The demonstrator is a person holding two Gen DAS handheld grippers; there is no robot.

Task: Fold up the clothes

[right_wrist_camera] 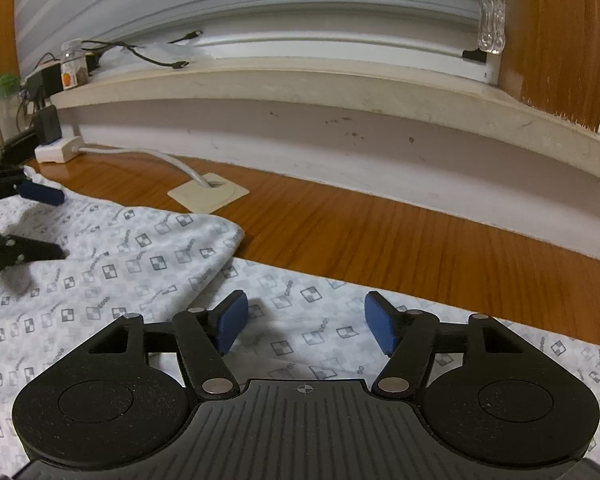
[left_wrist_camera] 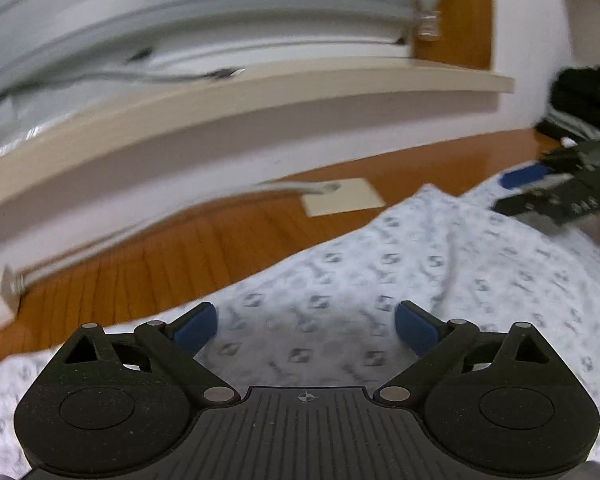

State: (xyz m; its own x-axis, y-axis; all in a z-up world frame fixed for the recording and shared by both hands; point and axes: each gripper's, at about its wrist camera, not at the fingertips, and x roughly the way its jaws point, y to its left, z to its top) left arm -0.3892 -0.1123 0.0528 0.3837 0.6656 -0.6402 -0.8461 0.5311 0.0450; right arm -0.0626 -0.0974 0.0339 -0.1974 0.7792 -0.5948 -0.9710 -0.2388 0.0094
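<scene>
Right wrist view: left gripper (right_wrist_camera: 40, 224) at the far left, jaws spread wide and empty over the patterned garment (right_wrist_camera: 140, 264) lying on the wooden table (right_wrist_camera: 380, 232); right gripper (right_wrist_camera: 304, 326) hovers above the cloth, jaws apart, gripping nothing

Garment (right_wrist_camera: 148, 264) on table (right_wrist_camera: 340, 232) (ledge behind).

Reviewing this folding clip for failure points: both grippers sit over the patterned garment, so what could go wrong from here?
1. The left gripper and right gripper are both open with nothing held, so the folded flap may spring back.
2. The garment has wrinkles; a pinch could take two layers.
3. The white cable lies near the flap's corner and could snag.
</scene>
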